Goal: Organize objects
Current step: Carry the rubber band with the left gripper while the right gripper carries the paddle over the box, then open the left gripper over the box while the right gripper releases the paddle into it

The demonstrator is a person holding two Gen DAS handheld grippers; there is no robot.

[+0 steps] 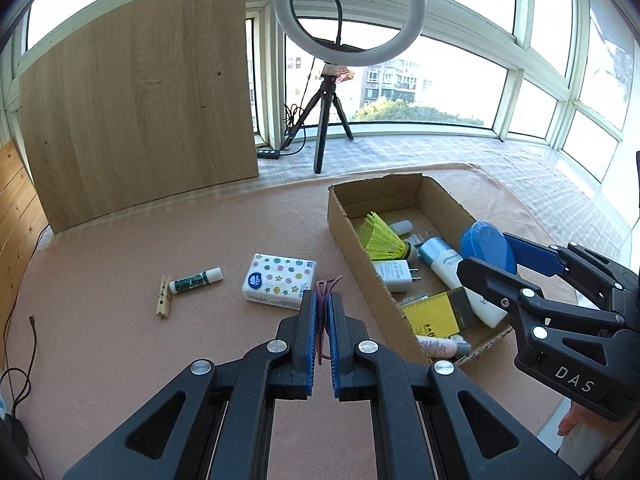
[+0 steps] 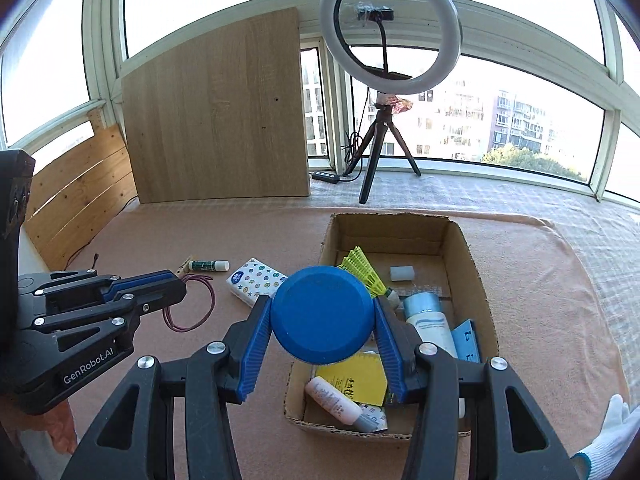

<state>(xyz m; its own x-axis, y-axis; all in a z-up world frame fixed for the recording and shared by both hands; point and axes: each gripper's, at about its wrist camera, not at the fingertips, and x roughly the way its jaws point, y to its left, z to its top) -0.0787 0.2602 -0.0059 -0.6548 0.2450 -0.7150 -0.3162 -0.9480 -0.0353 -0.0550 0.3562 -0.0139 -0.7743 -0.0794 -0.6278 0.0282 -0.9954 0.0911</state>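
Observation:
My left gripper (image 1: pixel 321 300) is shut on a purple hair tie (image 1: pixel 326 286); its loop (image 2: pixel 192 304) hangs from the gripper (image 2: pixel 176 292) in the right wrist view. My right gripper (image 2: pixel 322 312) is shut on a round blue lid (image 2: pixel 322 316), held above the near left part of the cardboard box (image 2: pixel 478 280); the lid (image 1: pixel 488 246) also shows in the left wrist view. The box (image 1: pixel 360 256) holds a yellow shuttlecock (image 1: pixel 380 238), a white charger (image 1: pixel 394 274), a white tube (image 1: pixel 452 268), a yellow card (image 1: pixel 432 314) and a small bottle (image 2: pixel 332 398).
On the pink cloth (image 1: pixel 160 360) left of the box lie a tissue pack (image 1: pixel 278 280), a glue stick (image 1: pixel 196 279) and a wooden clothespin (image 1: pixel 163 300). A wooden board (image 1: pixel 136 100) and a ring light on a tripod (image 1: pixel 348 12) stand at the back.

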